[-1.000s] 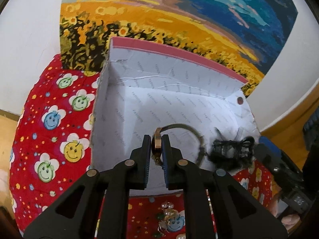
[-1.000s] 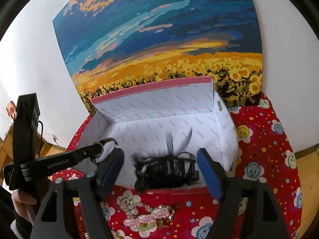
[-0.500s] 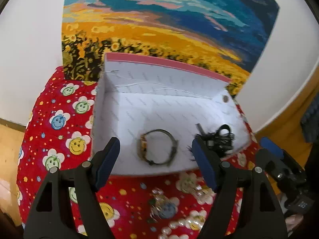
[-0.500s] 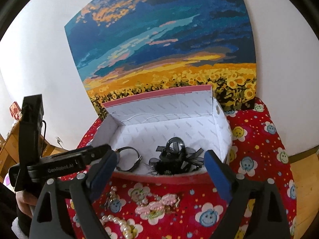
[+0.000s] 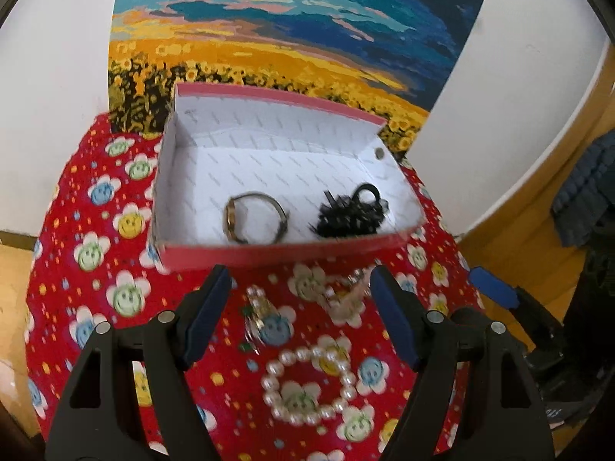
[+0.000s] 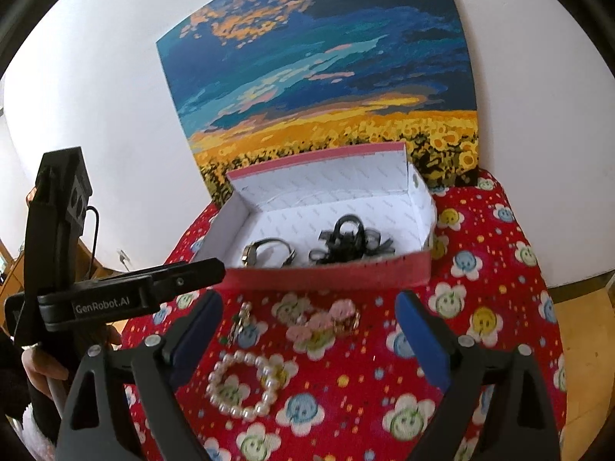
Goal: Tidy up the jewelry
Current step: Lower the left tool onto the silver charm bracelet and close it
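Two empty grippers, left gripper [image 5: 300, 307] and right gripper [image 6: 307, 330], gape; box [image 5: 269, 251] lies crosswise.

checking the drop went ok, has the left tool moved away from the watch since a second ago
Yes. The left tool has backed out of the box, leaving the watch on its floor. The tips now sit open over the red cloth.

Inside the open pink-rimmed box [image 5: 269, 255] a gold wristwatch [image 5: 255, 217] lies beside a black tangled hairpiece [image 5: 351, 217]. In front, on the red cloth, sit a pearl bracelet [image 5: 307, 386], a pink-stone clip [image 6: 323, 320] and a small brooch [image 5: 257, 313].
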`<state>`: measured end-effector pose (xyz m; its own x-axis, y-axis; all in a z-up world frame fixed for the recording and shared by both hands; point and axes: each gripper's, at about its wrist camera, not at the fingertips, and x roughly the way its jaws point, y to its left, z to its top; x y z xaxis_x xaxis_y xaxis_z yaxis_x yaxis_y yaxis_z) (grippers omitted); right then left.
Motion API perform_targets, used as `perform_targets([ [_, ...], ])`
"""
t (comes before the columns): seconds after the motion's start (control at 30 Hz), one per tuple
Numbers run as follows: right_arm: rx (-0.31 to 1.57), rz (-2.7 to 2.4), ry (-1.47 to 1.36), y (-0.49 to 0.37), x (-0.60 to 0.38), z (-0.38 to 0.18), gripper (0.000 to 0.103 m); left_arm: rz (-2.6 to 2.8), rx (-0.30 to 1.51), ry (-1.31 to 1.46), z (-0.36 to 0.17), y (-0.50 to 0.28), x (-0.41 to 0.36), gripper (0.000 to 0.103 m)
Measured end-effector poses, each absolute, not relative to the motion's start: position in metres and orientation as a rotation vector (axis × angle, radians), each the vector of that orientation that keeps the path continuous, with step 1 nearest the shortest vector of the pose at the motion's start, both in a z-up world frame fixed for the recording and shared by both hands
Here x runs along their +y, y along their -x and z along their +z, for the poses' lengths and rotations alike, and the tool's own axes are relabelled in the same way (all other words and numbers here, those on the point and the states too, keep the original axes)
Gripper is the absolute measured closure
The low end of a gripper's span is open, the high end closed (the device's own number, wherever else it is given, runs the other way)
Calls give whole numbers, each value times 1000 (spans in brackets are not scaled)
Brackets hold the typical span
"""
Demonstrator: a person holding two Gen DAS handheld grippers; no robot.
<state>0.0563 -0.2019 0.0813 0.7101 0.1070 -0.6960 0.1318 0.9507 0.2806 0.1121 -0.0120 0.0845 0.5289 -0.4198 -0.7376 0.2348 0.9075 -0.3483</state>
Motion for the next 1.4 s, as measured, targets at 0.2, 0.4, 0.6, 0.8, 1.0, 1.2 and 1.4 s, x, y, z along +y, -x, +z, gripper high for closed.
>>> perform_targets([
  [0.2, 799, 8, -305, -33, -190, 78, 10, -358, 933, 178, 76, -91, -11, 30],
  [0.4, 815, -4, -292, -15, -188, 71, 10, -313, 964, 132, 54, -76, -11, 30],
  [0.6, 830, -25, -311, -4, -194, 63, 10, -315, 972, 96, 34, -68, -16, 30],
  [0.8, 841, -48, -334, 4, -202, 55, 10, -313, 952, 83, 25, -71, -19, 30],
  [1.0, 850, -53, -338, 6, -203, 48, 10, -284, 891, -8, 23, -84, -29, 30],
  [1.2, 859, -58, -348, 6, -207, 41, 10, -272, 946, -49, 8, -107, -37, 52],
  [1.4, 866, -67, -362, 5, -212, 36, 10, -264, 963, -13, -1, -122, -38, 77],
])
